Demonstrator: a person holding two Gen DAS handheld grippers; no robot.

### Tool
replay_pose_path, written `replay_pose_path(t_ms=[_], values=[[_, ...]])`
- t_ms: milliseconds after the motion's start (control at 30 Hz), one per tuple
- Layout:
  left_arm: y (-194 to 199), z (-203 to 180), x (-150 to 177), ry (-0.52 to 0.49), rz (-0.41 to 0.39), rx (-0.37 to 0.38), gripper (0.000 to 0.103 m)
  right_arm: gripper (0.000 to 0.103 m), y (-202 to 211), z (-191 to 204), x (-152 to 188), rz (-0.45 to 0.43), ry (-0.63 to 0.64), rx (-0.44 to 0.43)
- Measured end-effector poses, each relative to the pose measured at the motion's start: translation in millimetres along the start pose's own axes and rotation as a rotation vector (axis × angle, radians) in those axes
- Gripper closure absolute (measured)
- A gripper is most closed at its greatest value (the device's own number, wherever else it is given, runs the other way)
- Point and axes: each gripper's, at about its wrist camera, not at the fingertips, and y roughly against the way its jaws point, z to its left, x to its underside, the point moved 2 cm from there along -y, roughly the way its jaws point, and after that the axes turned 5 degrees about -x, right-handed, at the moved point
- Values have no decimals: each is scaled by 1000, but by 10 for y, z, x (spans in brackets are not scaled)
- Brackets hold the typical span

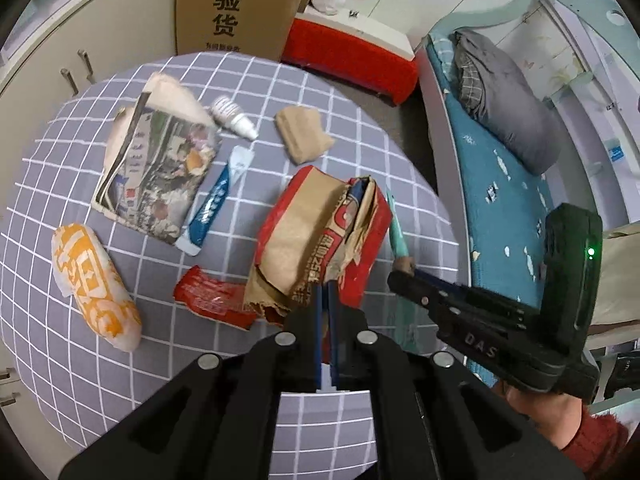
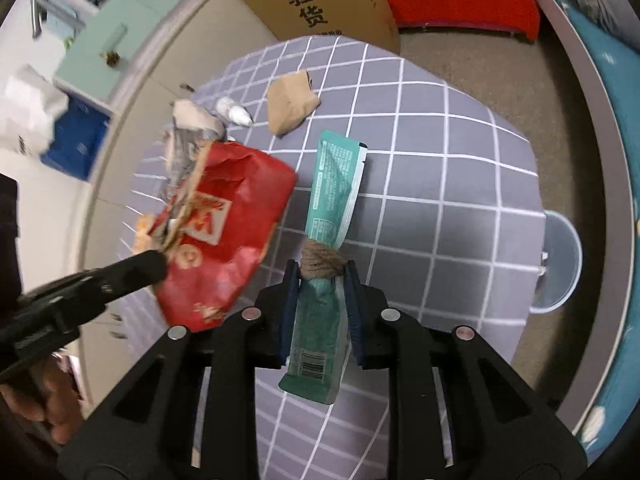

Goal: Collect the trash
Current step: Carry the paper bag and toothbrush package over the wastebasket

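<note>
The left tongs are pinching the torn lower edge of a red paper bag, their blades pressed nearly together on it, and the bag is hanging just above the grid-patterned tabletop at the centre of the left wrist frame. The right tongs are squeezing a teal sachet at its twine-wrapped waist, the pads closing in on it; the sachet is standing up the middle of the right wrist frame.

More litter is lying on the tabletop in the left wrist frame: a newspaper at upper left, a blue tube beside it, an orange-and-white wrapper at lower left, a red wrapper just below the bag, a small white bottle and a brown paper wad toward the top.

Both items seem to be in the lifting stage. To do it well, the person should be keeping both grips firm, since the bag's edge is ripped and could tear, and raising each piece clear before carrying it off. A clear plastic bin is peeking out at the right edge of the tabletop in the right wrist frame, probably the destination.
</note>
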Motion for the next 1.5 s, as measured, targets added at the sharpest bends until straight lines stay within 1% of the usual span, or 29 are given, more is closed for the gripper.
replay_pose_path(t_ms=[100, 167, 233, 400, 467, 600, 633, 667, 733, 767, 800, 833, 867, 933, 1067, 1333, 1500], values=[[37, -228, -31, -20, -7, 14, 101, 81, 212, -77, 13, -31, -20, -15], [54, -378, -49, -35, -11, 24, 101, 81, 388, -178, -1, -52, -38, -18], [34, -608, -89, -56, -11, 39, 101, 81, 597, -327, -1, -79, -57, -8], [-121, -1289, -206, -117, 1, 86, 101, 81, 1084, -898, 0, -135, -124, 41], [-218, -1594, -246, -140, 12, 110, 101, 81, 1304, -1202, 9, -155, -159, 72], [-394, -2134, -263, -182, 27, 141, 101, 80, 1585, -1687, 25, -172, -205, 123], [-437, -2241, -263, -187, 31, 147, 101, 80, 1632, -1788, 30, -172, -215, 125], [-476, -2329, -266, -192, 33, 150, 101, 79, 1664, -1884, 17, -173, -225, 122], [-577, -2547, -281, -202, 39, 155, 101, 78, 1757, -2117, -6, -188, -242, 150], [-637, -2661, -294, -207, 44, 156, 101, 67, 1788, -2240, -30, -192, -246, 168], [-686, -2736, -306, -210, 49, 156, 101, 40, 1804, -2321, -42, -193, -252, 170], [-738, -2820, -317, -214, 56, 155, 101, 35, 1825, -2429, -57, -199, -260, 189], [-779, -2872, -325, -217, 61, 152, 101, 35, 1841, -2508, -59, -194, -261, 205], [-868, -3027, -327, -226, 72, 144, 101, 35, 1852, -2652, -53, -168, -277, 187], [-989, -3225, -312, -237, 97, 129, 101, 35, 1919, -2747, 1, -163, -286, 179], [-1205, -3500, -311, -278, 139, 99, 101, 35, 2128, -2954, 89, -185, -307, 216], [-1266, -3639, -278, -306, 156, 90, 101, 34, 2270, -2998, 107, -221, -314, 229]])
